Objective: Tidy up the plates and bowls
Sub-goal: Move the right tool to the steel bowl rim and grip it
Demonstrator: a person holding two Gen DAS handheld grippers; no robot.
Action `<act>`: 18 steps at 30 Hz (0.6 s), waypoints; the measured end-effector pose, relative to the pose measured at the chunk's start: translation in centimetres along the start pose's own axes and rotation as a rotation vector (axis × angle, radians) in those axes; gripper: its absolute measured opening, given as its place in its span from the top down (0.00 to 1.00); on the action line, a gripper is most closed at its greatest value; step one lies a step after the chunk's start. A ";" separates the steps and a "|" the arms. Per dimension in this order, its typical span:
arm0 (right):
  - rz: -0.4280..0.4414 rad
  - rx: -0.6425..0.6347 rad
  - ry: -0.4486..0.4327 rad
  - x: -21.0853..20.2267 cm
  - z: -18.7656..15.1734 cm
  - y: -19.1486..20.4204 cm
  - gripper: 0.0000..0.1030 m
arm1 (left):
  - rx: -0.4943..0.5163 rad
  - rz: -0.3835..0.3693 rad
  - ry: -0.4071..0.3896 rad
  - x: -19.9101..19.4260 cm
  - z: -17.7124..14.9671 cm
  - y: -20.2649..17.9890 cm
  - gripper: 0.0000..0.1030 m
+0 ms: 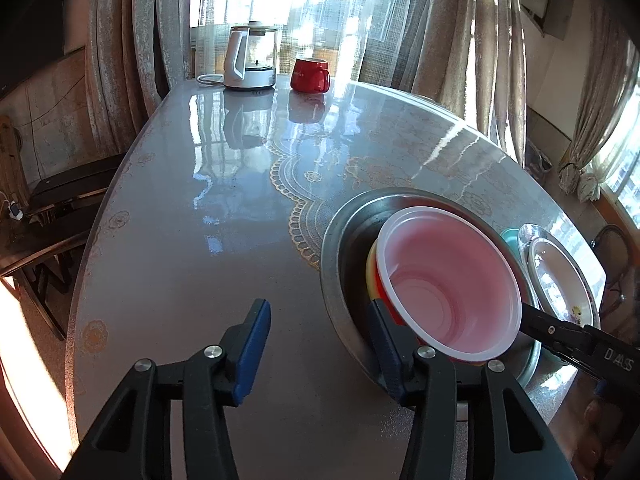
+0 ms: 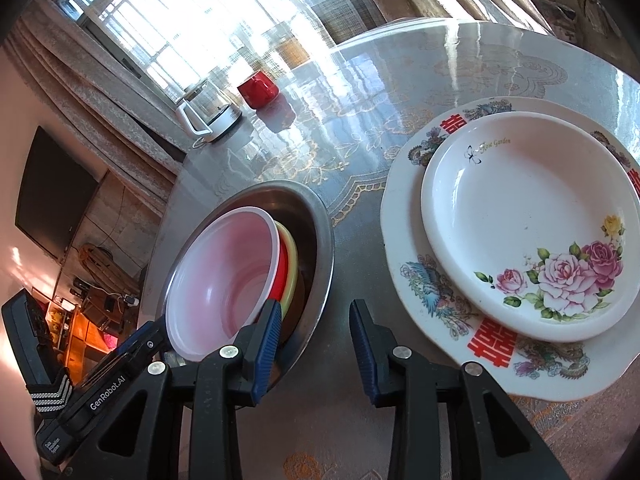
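A steel basin (image 1: 334, 240) (image 2: 322, 236) on the table holds a tilted plastic bowl (image 1: 448, 280) (image 2: 224, 272), white inside and red outside, nested in a yellow bowl (image 2: 295, 268). My left gripper (image 1: 318, 308) is open astride the basin's near rim, one pad outside and one inside beside the plastic bowl. My right gripper (image 2: 316, 306) is open astride the opposite rim, with its left pad inside the basin and table showing in the gap. A small rose plate (image 2: 520, 220) lies on a large decorated plate (image 2: 420, 280) to the right of the basin.
A glass kettle (image 1: 250, 60) with its cord and a red mug (image 1: 310, 76) stand at the table's far edge by the curtained window. A dark chair (image 1: 612, 256) stands past the plates. The glossy tabletop (image 1: 200, 220) stretches left of the basin.
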State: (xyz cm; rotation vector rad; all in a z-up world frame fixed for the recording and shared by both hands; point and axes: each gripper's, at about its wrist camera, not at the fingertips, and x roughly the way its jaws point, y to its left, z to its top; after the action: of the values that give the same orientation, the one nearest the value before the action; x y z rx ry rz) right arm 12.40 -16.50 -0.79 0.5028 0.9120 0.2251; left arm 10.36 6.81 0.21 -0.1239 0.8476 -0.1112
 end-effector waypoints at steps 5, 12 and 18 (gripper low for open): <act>-0.014 -0.002 0.017 0.1 0.1 0.1 0.67 | 0.015 -0.003 -0.005 0.0 0.0 -0.3 0.59; -0.055 -0.007 0.010 0.5 0.5 0.3 0.71 | 0.057 0.006 -0.009 0.5 0.2 -0.8 0.63; -0.047 -0.008 0.043 1.8 0.6 0.6 0.77 | 0.049 -0.029 0.012 1.0 0.4 -0.6 0.65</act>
State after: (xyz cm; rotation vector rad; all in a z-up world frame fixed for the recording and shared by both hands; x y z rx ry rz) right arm 13.96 -15.46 -1.44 0.4706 0.9636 0.1977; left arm 11.29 6.13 -0.19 -0.0900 0.8545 -0.1598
